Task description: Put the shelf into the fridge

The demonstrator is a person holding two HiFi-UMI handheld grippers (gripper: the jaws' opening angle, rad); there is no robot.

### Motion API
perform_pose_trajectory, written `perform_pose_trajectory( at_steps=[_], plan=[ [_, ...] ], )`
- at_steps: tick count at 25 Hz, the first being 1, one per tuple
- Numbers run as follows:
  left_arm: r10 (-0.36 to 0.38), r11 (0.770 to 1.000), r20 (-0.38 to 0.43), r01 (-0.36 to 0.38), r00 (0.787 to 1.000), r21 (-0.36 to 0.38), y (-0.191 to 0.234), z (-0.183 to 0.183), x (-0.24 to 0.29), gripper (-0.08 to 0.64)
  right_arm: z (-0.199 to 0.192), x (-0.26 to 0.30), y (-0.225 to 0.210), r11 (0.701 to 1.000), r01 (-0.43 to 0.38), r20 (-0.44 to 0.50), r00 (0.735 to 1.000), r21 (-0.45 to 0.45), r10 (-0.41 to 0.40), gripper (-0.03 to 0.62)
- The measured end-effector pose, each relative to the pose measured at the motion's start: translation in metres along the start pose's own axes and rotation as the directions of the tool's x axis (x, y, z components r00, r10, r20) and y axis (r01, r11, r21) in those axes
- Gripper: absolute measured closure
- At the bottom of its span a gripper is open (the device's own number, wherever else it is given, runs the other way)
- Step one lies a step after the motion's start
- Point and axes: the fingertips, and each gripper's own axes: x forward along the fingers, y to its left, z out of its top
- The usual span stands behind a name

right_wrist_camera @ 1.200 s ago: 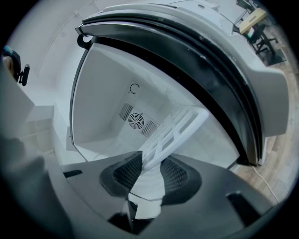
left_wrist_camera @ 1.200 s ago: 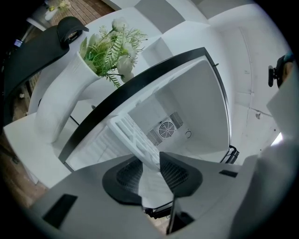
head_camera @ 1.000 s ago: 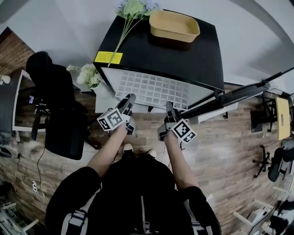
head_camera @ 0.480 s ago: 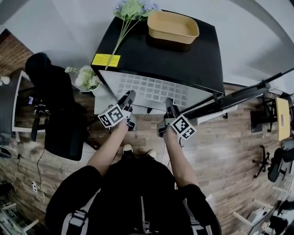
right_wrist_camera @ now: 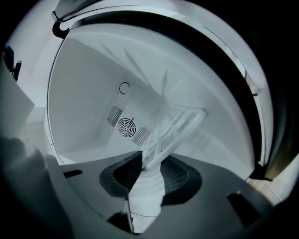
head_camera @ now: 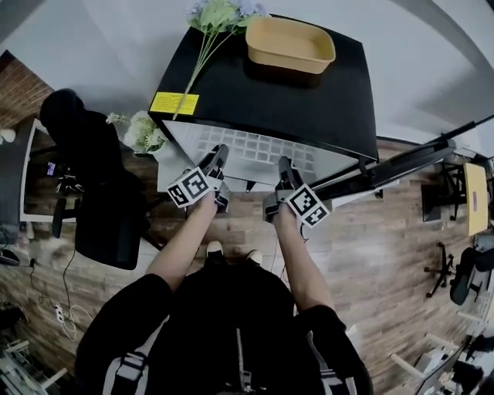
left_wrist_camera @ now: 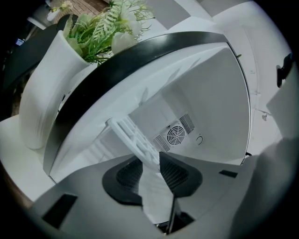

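A black-topped mini fridge [head_camera: 309,92] stood open toward the person. The white grid shelf [head_camera: 255,150] lay flat in the fridge's mouth. Its long axis ran side to side across the opening, and its far edge pointed at the round fan vent [left_wrist_camera: 176,135] on the fridge's back wall. Most of the shelf sat under the fridge's top, with only a strip of grid showing in front of it.

The left gripper [head_camera: 218,154] pinched the shelf's near edge toward the fridge's left side, its pads pressed on the white plastic. The right gripper [head_camera: 284,166] pinched the same edge toward the fridge's right side in the same way. In the gripper views the shelf [right_wrist_camera: 177,126] reached from each pair of jaws into the white interior.

Compared with a second earlier, both grippers had moved closer to the fridge and the shelf had slid further in, so fewer rows of grid showed outside.

A tan tub [head_camera: 289,45], artificial flowers [head_camera: 220,15] and a yellow label [head_camera: 174,102] sat on the fridge's top. A white vase of greenery [head_camera: 143,131] stood just left of the fridge.
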Motion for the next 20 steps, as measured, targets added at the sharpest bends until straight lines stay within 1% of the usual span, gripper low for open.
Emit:
perform_pose_trajectory(
  at_steps=[8, 13, 17, 20],
  plan=[
    [0.014, 1.0, 0.0, -0.014, 1.0, -0.01, 0.003, 0.004, 0.013, 0.436, 0.006, 0.012, -0.002, 1.0, 0.018, 0.009, 1.0, 0.012, -0.018, 0.471],
    [0.011, 1.0, -0.001, -0.011, 1.0, -0.01, 0.002, 0.003, 0.014, 0.436, 0.008, 0.012, -0.003, 1.0, 0.016, 0.013, 1.0, 0.012, -0.016, 0.469],
    [-0.009, 1.0, -0.034, 0.009, 0.999, 0.015, 0.0, 0.001, 0.011, 0.43, 0.008, 0.01, -0.003, 1.0, 0.002, 0.015, 1.0, 0.024, -0.002, 0.466],
    [-0.009, 0.999, -0.055, 0.011, 0.998, 0.044, -0.002, -0.002, 0.004, 0.426, 0.003, 0.007, 0.0, 1.0, -0.011, -0.004, 1.0, 0.02, 0.012, 0.466]
  ],
)
